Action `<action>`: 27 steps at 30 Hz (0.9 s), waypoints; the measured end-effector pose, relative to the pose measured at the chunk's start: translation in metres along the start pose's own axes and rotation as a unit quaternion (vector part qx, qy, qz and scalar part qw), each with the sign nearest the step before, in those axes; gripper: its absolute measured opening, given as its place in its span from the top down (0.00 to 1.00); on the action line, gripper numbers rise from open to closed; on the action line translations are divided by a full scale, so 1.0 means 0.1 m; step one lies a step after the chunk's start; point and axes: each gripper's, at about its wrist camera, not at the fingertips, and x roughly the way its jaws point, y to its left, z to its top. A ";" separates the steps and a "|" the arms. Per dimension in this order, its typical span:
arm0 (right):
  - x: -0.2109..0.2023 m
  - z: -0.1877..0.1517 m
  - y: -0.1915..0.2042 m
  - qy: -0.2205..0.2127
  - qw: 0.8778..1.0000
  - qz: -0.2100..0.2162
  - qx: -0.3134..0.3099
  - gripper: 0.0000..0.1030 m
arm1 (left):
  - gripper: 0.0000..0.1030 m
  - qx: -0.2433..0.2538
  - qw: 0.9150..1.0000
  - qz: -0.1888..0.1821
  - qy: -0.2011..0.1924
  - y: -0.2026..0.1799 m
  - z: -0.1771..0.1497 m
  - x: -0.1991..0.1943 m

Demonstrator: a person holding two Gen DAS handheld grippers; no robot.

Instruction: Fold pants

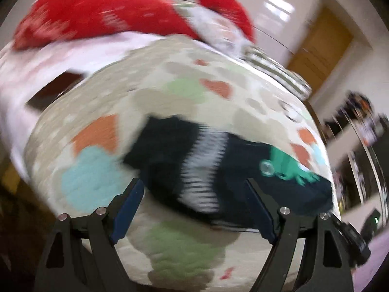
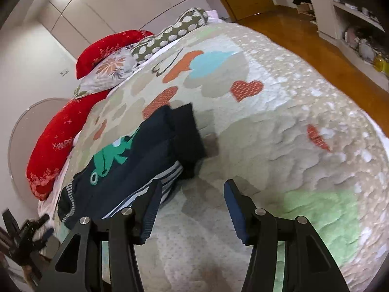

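Item: navy pants (image 2: 136, 160) w/ green dino, folded, lying on bed quilt (image 2: 279, 126). Your left claw (image 1: 194, 194) spread, empty. Your right claw (image 2: 192, 194) spread, empty, beside pants' striped edge.

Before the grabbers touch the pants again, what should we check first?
1. Pants lie on the bedspread, away from its edge: ok.
2. Pants folded into a bundle: ok in the right wrist view; how neat, cannot tell.
3. Left gripper open, nothing pinched: ok.
4. Right gripper open, empty; its left finger sits by the striped cuff: ok.
5. Red pillows clear of the pants: ok.
6. Left wrist view sharp enough to aim: not ok, blurred.
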 end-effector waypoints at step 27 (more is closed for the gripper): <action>0.24 0.14 0.01 0.028 0.993 0.113 -0.015 0.31 | 0.20 0.316 0.894 -0.139 0.286 -3.38 -0.13 2.14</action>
